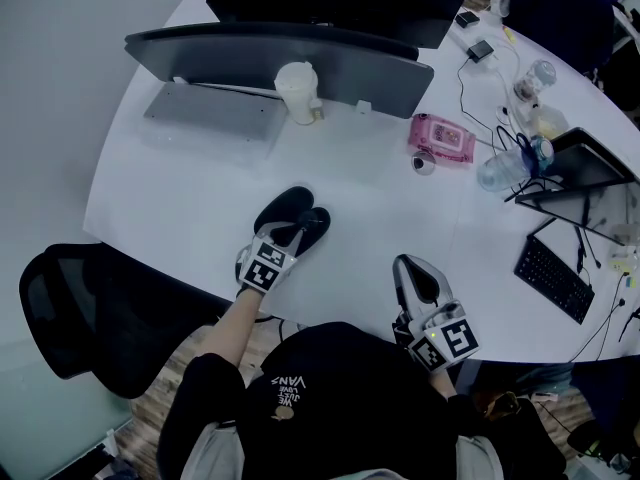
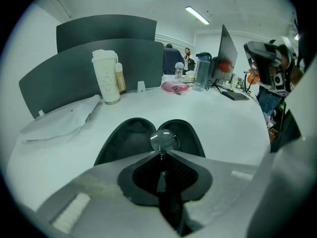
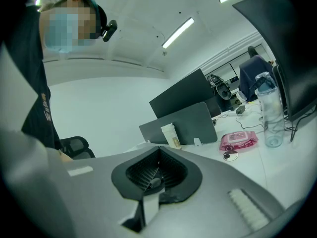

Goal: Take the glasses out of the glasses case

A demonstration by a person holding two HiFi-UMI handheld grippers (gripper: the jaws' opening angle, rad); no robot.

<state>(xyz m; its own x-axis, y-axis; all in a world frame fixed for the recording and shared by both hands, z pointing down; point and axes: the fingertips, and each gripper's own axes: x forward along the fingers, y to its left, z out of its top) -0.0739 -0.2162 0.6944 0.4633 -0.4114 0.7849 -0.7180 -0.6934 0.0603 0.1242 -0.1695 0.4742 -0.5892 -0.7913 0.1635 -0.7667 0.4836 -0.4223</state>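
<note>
The black glasses case (image 1: 300,211) lies open on the white table (image 1: 190,208), both halves (image 2: 128,139) empty as far as I can see. My left gripper (image 1: 289,234) hangs just over the case's near edge. Its jaws are shut (image 2: 161,151) on the glasses, of which only one round clear lens (image 2: 164,140) shows, sticking out past the tips. The rest of the glasses is hidden. My right gripper (image 1: 404,265) is held near the table's front edge to the right, away from the case, shut (image 3: 158,148) with nothing in it.
A white cup (image 1: 297,91) stands before a dark divider panel (image 1: 280,58). A pink wipes pack (image 1: 441,138), a water bottle (image 1: 505,169), cables, a keyboard (image 1: 553,276) and a laptop (image 1: 585,163) fill the right side. An office chair (image 1: 70,308) stands at the left.
</note>
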